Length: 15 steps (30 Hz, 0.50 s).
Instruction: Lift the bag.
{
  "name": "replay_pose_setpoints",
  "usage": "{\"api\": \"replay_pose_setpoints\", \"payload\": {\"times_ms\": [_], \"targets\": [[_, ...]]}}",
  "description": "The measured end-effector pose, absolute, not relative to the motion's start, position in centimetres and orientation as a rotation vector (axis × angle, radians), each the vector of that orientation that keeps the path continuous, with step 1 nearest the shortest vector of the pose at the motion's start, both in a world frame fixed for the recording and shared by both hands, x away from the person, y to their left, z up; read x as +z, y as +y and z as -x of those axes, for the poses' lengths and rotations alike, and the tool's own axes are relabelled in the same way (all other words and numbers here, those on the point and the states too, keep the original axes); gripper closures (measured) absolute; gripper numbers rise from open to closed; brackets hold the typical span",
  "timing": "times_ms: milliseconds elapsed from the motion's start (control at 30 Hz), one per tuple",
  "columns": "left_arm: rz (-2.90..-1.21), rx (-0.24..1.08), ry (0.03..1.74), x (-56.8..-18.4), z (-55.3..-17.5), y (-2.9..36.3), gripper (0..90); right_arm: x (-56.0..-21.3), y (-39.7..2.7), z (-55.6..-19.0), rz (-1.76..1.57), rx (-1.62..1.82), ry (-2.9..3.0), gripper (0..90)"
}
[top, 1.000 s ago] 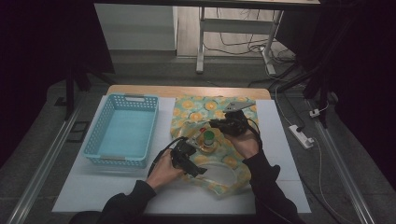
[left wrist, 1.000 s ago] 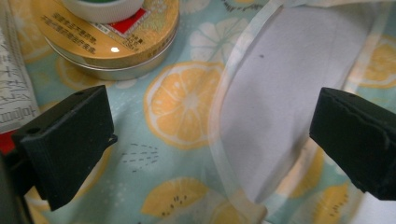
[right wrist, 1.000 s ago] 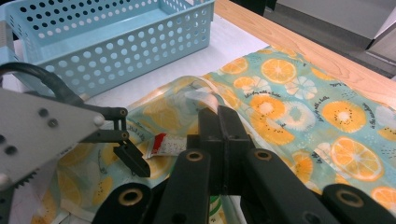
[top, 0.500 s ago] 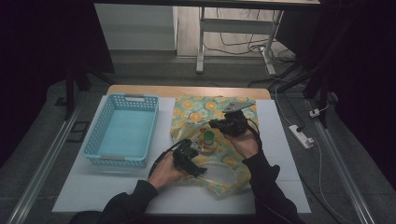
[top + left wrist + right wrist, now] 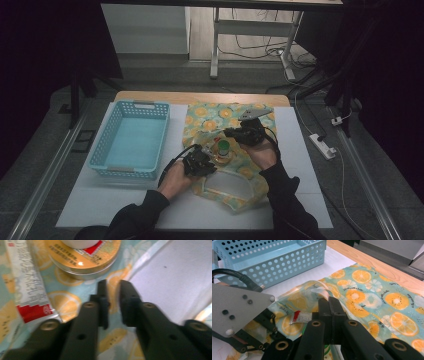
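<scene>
Lying limp at frame centre, the citrus-print cloth (image 5: 227, 120) is judged soft and light; its edge is pinched by the right gripper (image 5: 329, 305), while the left gripper (image 5: 112, 290) is held slightly apart.

The blue basket (image 5: 131, 145) stands on the left part of the counter (image 5: 90, 200), its inside open from above, and its perforated wall blocks sideways passage there. Between the basket and the citrus-print cloth (image 5: 220, 117) runs a narrow bare strip. On the cloth, the left hand-held gripper (image 5: 204, 161) and the right hand-held gripper (image 5: 239, 134) crowd a green-capped jar (image 5: 224, 148), a gold tin (image 5: 83, 258) and a sachet (image 5: 27, 282). Bare counter lies along the near edge and right of the cloth.
</scene>
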<state>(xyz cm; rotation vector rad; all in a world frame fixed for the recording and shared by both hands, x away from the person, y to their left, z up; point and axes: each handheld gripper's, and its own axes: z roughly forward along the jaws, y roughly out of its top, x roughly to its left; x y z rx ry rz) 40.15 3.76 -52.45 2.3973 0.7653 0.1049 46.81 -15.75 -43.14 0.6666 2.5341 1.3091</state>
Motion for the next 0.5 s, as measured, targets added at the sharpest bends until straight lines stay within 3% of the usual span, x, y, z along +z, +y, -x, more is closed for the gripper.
{"api": "replay_pose_setpoints", "payload": {"times_ms": [33, 500], "targets": [[-2.4, 0.109, 0.767, -52.44, -40.12, 3.71, 89.0, -43.16, -15.72, -46.8, -0.667, 1.309, 2.535, 90.0], [-2.346, 0.064, 0.863, -51.49, -40.15, 3.95, 90.0, -42.99, -15.85, -46.78, -0.669, 1.307, 2.547, 90.0]]}}
